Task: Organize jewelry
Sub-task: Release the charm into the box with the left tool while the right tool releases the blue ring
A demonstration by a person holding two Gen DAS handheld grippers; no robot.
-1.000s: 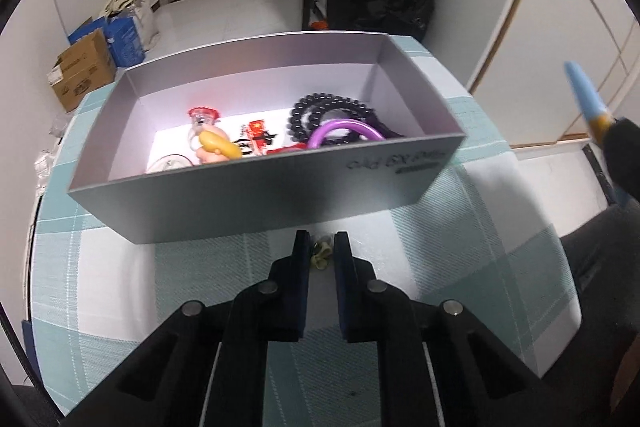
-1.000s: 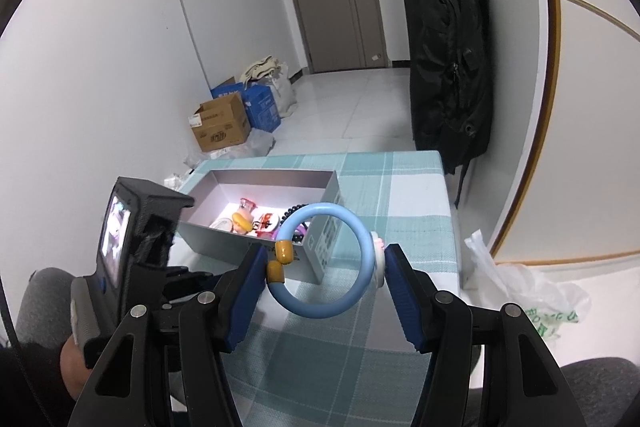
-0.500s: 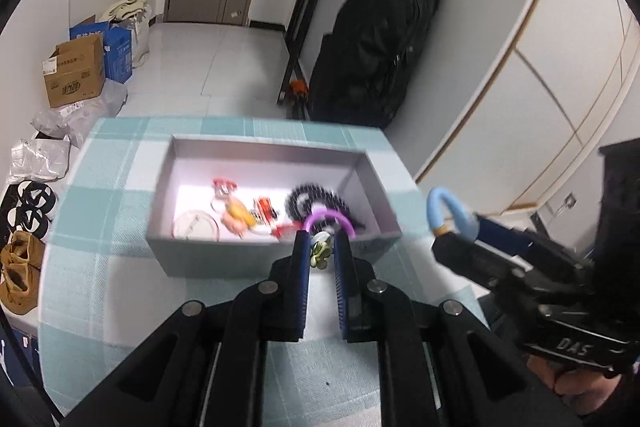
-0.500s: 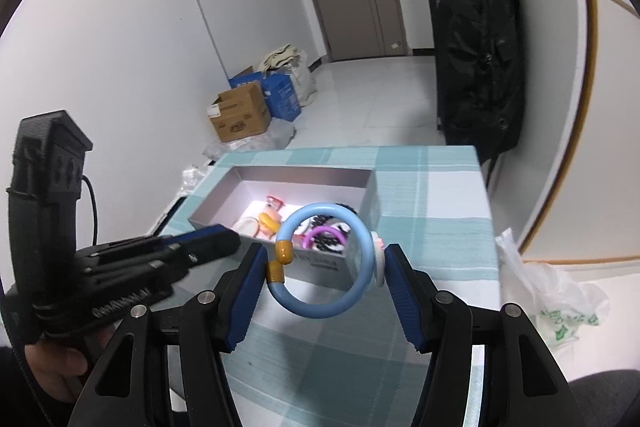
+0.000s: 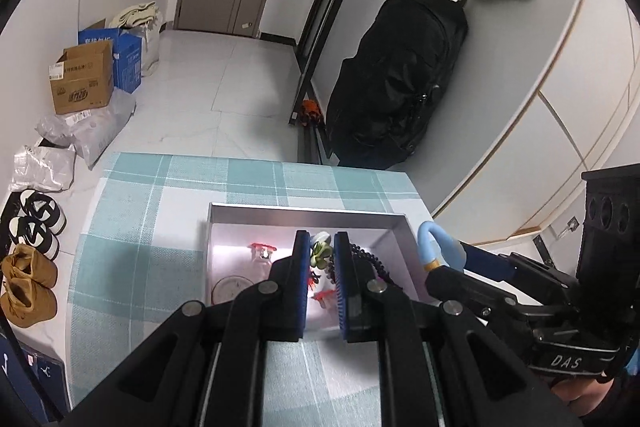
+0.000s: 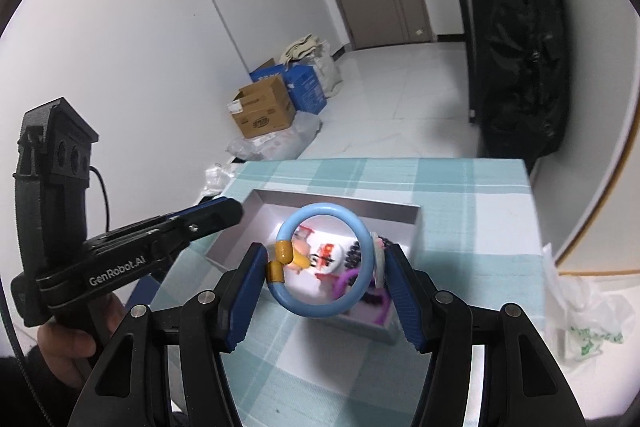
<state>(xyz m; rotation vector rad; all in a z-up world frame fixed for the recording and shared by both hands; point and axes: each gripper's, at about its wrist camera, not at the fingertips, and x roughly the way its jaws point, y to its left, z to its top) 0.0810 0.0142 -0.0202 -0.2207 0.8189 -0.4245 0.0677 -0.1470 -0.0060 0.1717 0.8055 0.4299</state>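
Two printed marks: "GenRobot.AI" on left hand-held gripper, "DAS" on right hand-held gripper.

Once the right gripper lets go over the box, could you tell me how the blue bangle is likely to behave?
The blue bangle keeps its round shape between the right gripper fingers, so it is probably stiff. Being a smooth ring, it may roll or bounce on landing. The box walls should likely contain it.
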